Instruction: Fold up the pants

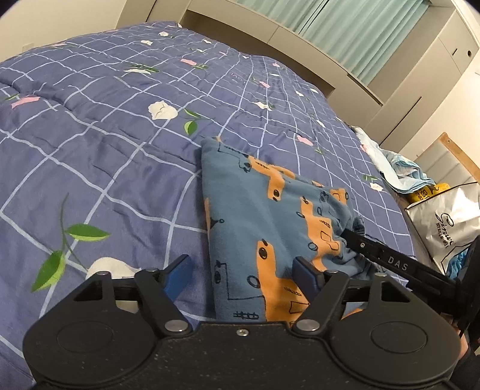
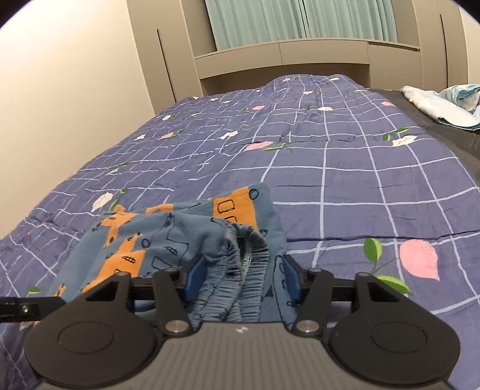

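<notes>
Blue pants (image 1: 255,204) with orange print lie bunched on the purple checked bedcover (image 1: 105,165). My left gripper (image 1: 243,276) stands open over the pants' near left edge, with one pad on the bedcover side and the other above the cloth. In the right wrist view, my right gripper (image 2: 244,279) is open around the gathered elastic waistband (image 2: 240,264) of the pants (image 2: 180,234), which fills the gap between its blue pads. One right finger (image 1: 390,261) reaches into the cloth in the left wrist view. A bit of the left gripper's finger (image 2: 18,306) shows at the far left.
Light blue cloths (image 1: 399,171) (image 2: 444,102) lie at the bed's right edge. A white bag (image 1: 450,222) stands beside the bed. Beige cabinets and a green curtain (image 2: 300,21) rise behind the bed. The bedcover (image 2: 360,195) stretches flat ahead.
</notes>
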`<act>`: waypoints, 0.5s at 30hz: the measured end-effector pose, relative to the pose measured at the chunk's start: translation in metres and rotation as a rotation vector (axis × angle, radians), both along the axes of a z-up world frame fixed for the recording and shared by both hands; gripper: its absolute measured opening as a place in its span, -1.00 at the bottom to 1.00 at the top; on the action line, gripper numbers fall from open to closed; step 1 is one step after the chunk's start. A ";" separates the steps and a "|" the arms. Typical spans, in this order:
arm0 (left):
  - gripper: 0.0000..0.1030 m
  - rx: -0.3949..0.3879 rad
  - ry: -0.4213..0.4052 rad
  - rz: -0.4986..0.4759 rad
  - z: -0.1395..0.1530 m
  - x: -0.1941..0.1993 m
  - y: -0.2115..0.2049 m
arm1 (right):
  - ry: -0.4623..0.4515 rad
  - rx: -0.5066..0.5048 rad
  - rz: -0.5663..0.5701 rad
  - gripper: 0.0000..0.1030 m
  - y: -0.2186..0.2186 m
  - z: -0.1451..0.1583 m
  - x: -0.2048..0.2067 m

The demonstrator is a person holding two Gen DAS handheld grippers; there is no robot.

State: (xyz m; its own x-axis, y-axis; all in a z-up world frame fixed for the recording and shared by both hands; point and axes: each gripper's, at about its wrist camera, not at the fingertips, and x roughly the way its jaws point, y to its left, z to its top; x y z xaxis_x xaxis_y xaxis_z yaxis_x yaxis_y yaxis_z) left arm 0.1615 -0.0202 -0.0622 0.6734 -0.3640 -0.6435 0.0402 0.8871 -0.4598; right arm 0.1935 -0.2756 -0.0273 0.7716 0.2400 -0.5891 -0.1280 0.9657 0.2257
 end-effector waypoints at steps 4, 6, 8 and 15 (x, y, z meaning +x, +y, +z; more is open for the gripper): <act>0.42 -0.021 0.019 0.011 0.000 0.002 0.003 | -0.007 0.010 -0.005 -0.06 0.001 0.001 -0.003; 0.43 -0.026 0.031 0.013 0.000 0.005 0.004 | -0.010 0.022 -0.009 -0.12 0.000 0.001 -0.004; 0.44 -0.021 0.042 0.014 0.000 0.008 0.003 | -0.010 0.035 -0.014 -0.16 -0.001 0.001 -0.004; 0.05 -0.002 0.033 0.015 0.003 0.011 0.000 | -0.014 0.036 -0.020 -0.36 -0.002 0.003 -0.005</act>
